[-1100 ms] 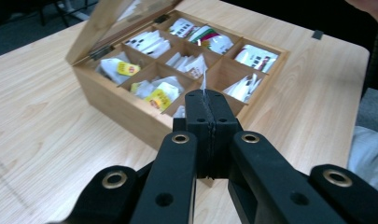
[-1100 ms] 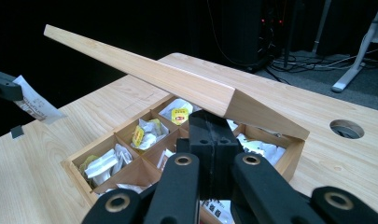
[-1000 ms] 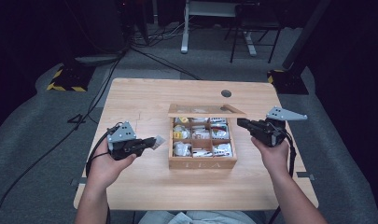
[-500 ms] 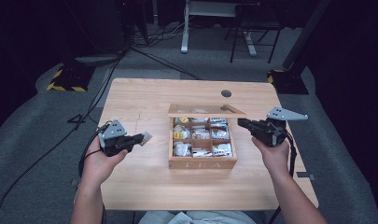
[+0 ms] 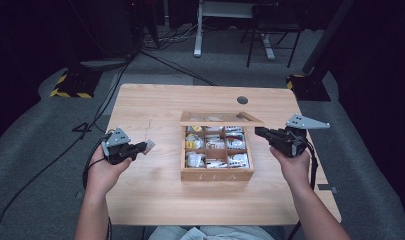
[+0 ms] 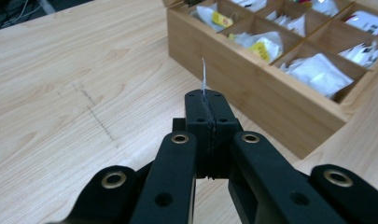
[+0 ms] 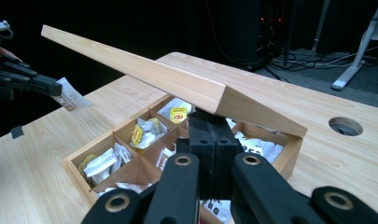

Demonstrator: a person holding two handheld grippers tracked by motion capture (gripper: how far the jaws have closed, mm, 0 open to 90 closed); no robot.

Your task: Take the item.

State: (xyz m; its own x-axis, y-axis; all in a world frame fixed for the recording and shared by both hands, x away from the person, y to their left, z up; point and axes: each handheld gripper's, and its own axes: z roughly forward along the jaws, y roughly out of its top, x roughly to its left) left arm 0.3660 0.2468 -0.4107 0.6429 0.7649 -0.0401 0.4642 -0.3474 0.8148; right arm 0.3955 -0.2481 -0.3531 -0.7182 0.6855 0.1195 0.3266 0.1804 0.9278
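A wooden tea box (image 5: 217,174) stands mid-table, its compartments full of tea bags, its lid (image 5: 222,119) raised. My left gripper (image 5: 143,147) is left of the box, low over the table, shut on a small white tea bag sachet (image 5: 150,145). In the left gripper view the sachet (image 6: 204,77) sticks up edge-on from the closed tips (image 6: 206,100). My right gripper (image 5: 259,132) is at the box's right rear corner, shut with nothing between its jaws. In the right gripper view its tips (image 7: 213,128) sit just under the lifted lid (image 7: 144,70), and whether they touch it I cannot tell.
The table (image 5: 155,200) has bare wood left of and in front of the box, and a round cable hole (image 5: 242,100) at the back right. Cables and chair legs lie on the dark floor beyond. The other hand's gripper (image 7: 46,86) with its sachet (image 7: 71,97) shows far left.
My left hand has drawn left, away from the box, and dropped a little with the sachet still in its jaws. The right hand and the lid have kept still.
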